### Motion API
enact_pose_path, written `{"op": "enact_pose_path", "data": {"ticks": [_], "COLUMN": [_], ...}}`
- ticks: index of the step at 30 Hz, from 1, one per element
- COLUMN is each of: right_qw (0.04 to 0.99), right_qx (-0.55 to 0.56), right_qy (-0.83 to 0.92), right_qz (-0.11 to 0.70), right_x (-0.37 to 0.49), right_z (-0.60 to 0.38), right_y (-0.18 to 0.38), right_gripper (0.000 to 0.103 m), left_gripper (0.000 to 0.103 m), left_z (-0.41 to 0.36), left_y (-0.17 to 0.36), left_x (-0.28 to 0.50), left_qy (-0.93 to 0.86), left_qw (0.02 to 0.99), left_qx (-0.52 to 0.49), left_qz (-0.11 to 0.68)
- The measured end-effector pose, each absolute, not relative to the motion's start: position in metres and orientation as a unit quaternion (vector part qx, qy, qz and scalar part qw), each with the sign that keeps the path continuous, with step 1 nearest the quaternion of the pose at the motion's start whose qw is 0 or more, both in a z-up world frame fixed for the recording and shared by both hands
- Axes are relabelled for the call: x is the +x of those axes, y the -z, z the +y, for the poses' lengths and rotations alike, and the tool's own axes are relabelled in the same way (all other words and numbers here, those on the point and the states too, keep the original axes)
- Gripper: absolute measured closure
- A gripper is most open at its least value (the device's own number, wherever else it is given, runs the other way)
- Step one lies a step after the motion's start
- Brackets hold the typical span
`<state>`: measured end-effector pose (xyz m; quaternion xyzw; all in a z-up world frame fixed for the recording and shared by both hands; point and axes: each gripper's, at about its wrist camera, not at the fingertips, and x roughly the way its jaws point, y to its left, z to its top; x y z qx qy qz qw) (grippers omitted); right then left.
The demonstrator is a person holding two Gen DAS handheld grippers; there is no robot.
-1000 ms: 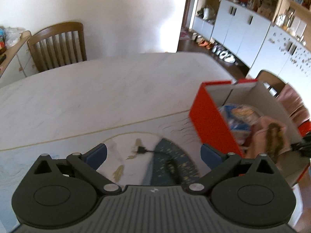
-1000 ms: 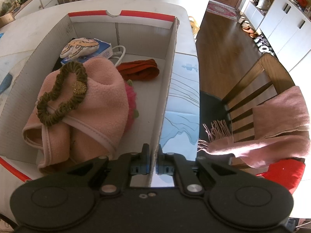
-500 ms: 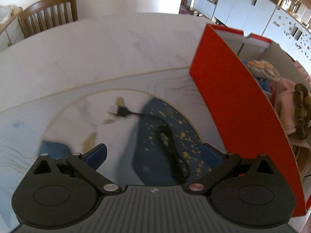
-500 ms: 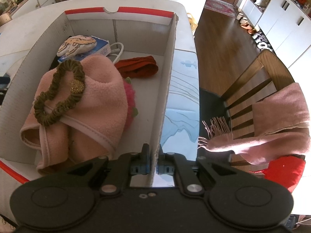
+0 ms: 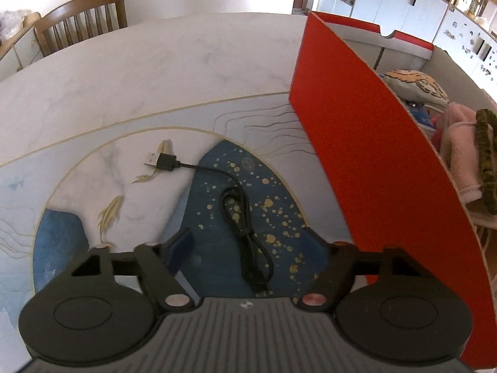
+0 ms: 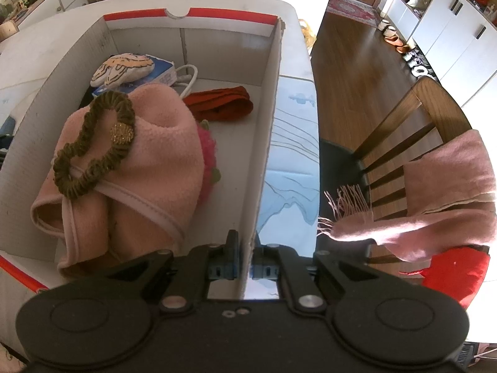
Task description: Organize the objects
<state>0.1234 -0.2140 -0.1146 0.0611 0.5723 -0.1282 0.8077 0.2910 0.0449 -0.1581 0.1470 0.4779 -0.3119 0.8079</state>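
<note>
Your left gripper (image 5: 248, 248) has just been closing its fingers but they are not yet on the black USB cable (image 5: 245, 217), which lies between them on the tabletop (image 5: 155, 71); pinch the bunched loops, not the loose plug end. Your right gripper (image 6: 243, 261) clamps the box wall (image 6: 267, 143), and the box's red side (image 5: 372, 155) stands just right of the cable, so lift straight up before crossing over it.

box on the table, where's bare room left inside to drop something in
Bare floor shows along the right wall of the box, between the red cloth and the right hand-held gripper clamping that wall. The left half is crowded: pink towel, green scrunchie, plush.
</note>
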Motion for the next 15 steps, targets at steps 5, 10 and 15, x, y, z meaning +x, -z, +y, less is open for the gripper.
{"op": "enact_pose_path", "data": {"ticks": [5,10,15], "right_qw": [0.809,0.811,0.813], "right_qx": [0.061,0.06,0.063], "right_qy": [0.127,0.125,0.126], "right_qz": [0.57,0.568,0.565], "right_x": [0.122,0.12,0.119], "right_z": [-0.214,-0.213,-0.214], "right_y": [0.115,0.114,0.114], "right_gripper": [0.098,0.098,0.099], "left_gripper": [0.055,0.075,0.089], "left_z": [0.038,0.033,0.033], "left_y": [0.157,0.156,0.152], "left_x": [0.282,0.283,0.284], "left_qy": [0.303,0.301,0.301], "left_qw": [0.81,0.807,0.801], "left_qx": [0.176,0.179,0.176], "left_qz": [0.471,0.476,0.486]}}
